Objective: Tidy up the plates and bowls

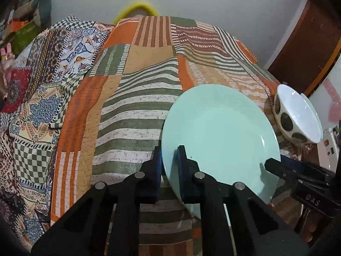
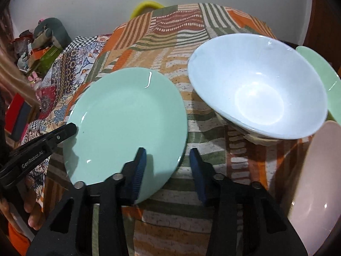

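Stacking has barely begun: left gripper (image 1: 169,160) fingers clamp the mint plate (image 1: 221,132) (right gripper (image 2: 167,162) fingers apart), white bowl (image 2: 255,89) unsorted.

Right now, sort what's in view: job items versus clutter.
Job: mint plate, pinched at its rim by the left hand-held gripper; white spotted bowl; green plate; pink dish.
Clutter: stuffed toy; yellow ring; green box.
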